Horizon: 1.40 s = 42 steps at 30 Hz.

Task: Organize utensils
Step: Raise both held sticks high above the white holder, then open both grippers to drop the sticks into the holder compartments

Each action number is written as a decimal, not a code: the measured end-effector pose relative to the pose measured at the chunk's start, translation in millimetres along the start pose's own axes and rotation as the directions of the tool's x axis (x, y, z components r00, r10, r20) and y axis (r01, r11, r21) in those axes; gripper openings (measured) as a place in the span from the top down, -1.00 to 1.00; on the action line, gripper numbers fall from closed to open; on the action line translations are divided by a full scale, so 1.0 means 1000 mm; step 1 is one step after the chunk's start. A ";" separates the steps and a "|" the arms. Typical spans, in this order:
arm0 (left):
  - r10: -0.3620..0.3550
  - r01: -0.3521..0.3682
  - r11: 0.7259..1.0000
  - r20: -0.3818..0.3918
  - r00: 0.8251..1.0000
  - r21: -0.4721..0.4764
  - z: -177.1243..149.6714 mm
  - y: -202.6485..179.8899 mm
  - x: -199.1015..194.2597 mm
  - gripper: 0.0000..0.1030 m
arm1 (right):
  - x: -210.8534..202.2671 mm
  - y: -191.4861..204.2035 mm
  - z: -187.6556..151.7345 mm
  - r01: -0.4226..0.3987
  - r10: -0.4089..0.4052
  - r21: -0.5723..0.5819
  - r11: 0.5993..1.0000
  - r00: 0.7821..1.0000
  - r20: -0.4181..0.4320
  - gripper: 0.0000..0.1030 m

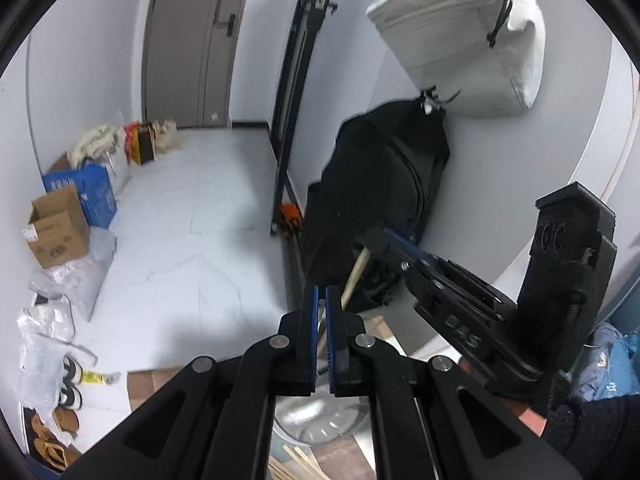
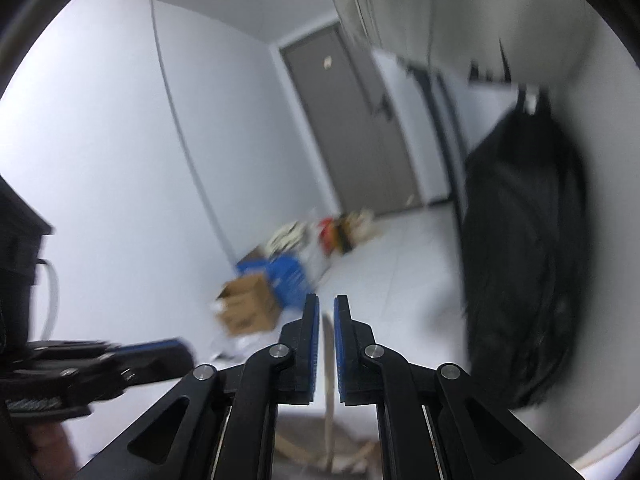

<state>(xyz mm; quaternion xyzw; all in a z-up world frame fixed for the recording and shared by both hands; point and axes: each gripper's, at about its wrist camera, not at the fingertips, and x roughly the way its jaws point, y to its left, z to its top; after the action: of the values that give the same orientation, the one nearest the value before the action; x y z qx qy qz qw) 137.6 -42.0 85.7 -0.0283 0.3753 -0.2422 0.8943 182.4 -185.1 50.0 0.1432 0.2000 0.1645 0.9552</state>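
Observation:
In the left wrist view my left gripper [image 1: 322, 300] is shut on a thin wooden chopstick [image 1: 354, 276] that slants up and to the right. The right gripper [image 1: 384, 240] also holds that stick at its upper end. Below the left fingers lies a round metal bowl [image 1: 320, 420] on a wood-look surface, with more wooden sticks [image 1: 296, 460] beside it. In the blurred right wrist view my right gripper [image 2: 327, 312] is nearly shut on a thin wooden stick [image 2: 329, 380] that runs down between the fingers. The left gripper [image 2: 176, 350] shows at lower left.
A black backpack [image 1: 380, 200] and a white bag [image 1: 460, 36] hang against the wall on the right. Cardboard and blue boxes [image 1: 72, 208], plastic bags and shoes line the left wall on the white tiled floor. A grey door [image 1: 192, 40] stands at the back.

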 end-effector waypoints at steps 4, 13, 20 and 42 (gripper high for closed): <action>0.030 -0.030 1.000 0.013 0.999 -0.005 -0.003 -0.003 -0.008 0.61 | -0.015 -0.015 -0.003 -0.027 0.030 0.113 0.993 0.999 -0.029 -0.04; 0.183 -0.178 0.981 0.076 0.980 -0.072 -0.017 -0.003 -0.039 0.12 | -0.066 -0.024 -0.001 0.015 -0.012 0.163 0.987 1.000 -0.019 -0.56; 0.256 -0.242 0.963 0.119 0.959 -0.117 -0.031 -0.006 -0.055 -0.12 | -0.104 -0.027 -0.004 0.034 -0.034 0.145 0.989 0.999 -0.002 -0.71; 0.316 -0.289 0.946 0.223 0.922 -0.144 -0.123 -0.019 -0.081 -0.73 | -0.164 0.023 -0.058 0.055 -0.056 -0.038 0.998 0.998 -0.031 -1.00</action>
<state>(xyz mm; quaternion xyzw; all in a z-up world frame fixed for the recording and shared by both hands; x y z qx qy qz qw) -2.4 -5.6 54.9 -0.0479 0.2756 -0.0751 0.9571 9.8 -212.9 61.8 0.1169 0.2159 0.1438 0.9587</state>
